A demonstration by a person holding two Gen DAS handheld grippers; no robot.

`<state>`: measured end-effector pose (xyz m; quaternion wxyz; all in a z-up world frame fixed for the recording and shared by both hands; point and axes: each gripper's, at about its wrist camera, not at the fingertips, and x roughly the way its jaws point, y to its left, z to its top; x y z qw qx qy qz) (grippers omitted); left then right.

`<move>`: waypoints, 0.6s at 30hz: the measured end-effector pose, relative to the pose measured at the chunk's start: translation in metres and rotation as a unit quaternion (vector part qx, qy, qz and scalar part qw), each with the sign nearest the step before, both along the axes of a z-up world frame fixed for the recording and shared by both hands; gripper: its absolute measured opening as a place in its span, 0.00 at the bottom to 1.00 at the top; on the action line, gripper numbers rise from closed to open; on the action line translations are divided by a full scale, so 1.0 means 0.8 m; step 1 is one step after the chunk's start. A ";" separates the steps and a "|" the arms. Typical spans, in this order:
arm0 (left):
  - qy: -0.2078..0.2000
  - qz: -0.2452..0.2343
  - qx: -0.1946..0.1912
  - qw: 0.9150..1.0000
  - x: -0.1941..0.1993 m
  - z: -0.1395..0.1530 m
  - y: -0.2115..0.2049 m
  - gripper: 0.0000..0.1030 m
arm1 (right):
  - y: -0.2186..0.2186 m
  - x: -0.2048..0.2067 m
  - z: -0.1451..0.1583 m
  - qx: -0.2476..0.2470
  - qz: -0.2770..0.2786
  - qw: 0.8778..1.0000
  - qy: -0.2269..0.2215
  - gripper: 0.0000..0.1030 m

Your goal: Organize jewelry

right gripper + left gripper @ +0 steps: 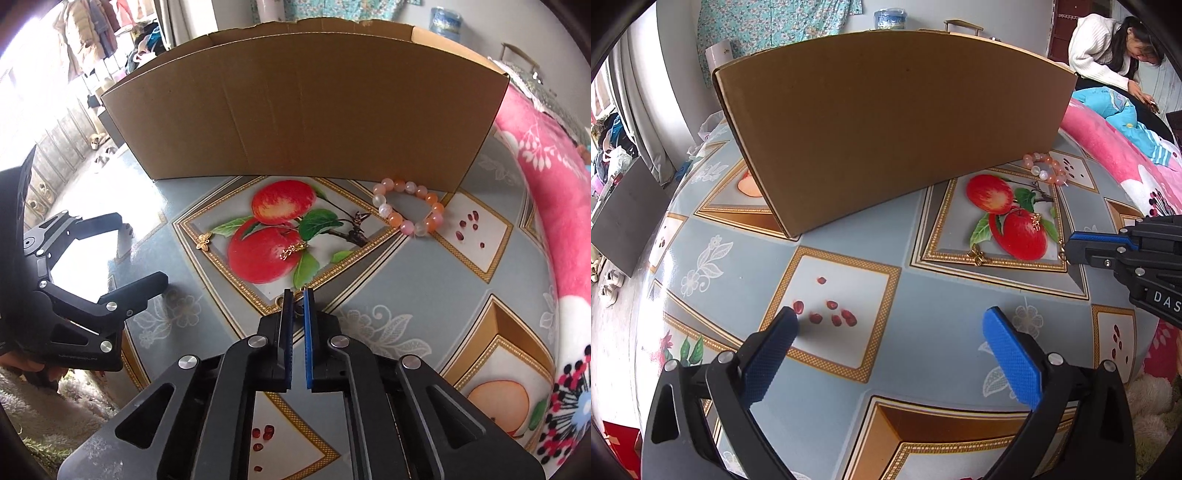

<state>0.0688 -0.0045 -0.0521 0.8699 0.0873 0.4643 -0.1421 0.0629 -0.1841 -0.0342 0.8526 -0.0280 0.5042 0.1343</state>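
On the bench's [424,295] near edge, the right tool [298,295] has its jaws nearly together around a small gold piece [303,289]; whether it grips is unclear. Lift gently, straight up, toward the cardboard box [303,110]. The left tool [890,321] hovers spread apart. Butterfly charm [203,242], gold clasp [293,252] and bead bracelet [410,210] lie ahead, clear of the path.

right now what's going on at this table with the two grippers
Someone is sorting jewelry beside a cardboard box. The right gripper is nearly shut around a small gold piece at its fingertips. The left gripper hangs open, holding nothing. A bead bracelet, a gold butterfly charm and another gold charm lie on the tablecloth.
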 end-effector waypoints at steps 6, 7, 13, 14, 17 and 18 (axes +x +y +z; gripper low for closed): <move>-0.001 0.000 0.000 1.000 0.000 0.000 0.000 0.96 | 0.003 -0.008 -0.001 0.011 0.009 1.000 0.010 0.03; -0.001 0.000 0.000 1.000 0.000 0.000 -0.001 0.96 | 0.002 -0.009 0.000 0.013 0.009 1.000 0.009 0.03; 0.000 0.000 0.000 1.000 0.001 0.001 -0.002 0.96 | -0.014 -0.019 0.012 0.031 -0.004 1.000 -0.005 0.24; 0.001 0.001 -0.001 1.000 0.002 0.002 -0.002 0.96 | -0.017 -0.019 0.012 0.032 -0.009 0.999 -0.008 0.32; 0.000 0.004 -0.001 1.000 0.001 0.001 -0.003 0.96 | -0.025 -0.016 0.010 0.031 -0.019 0.999 -0.011 0.49; -0.001 0.004 -0.001 1.000 0.000 0.001 -0.001 0.96 | -0.027 -0.015 0.009 0.030 -0.025 0.999 -0.012 0.51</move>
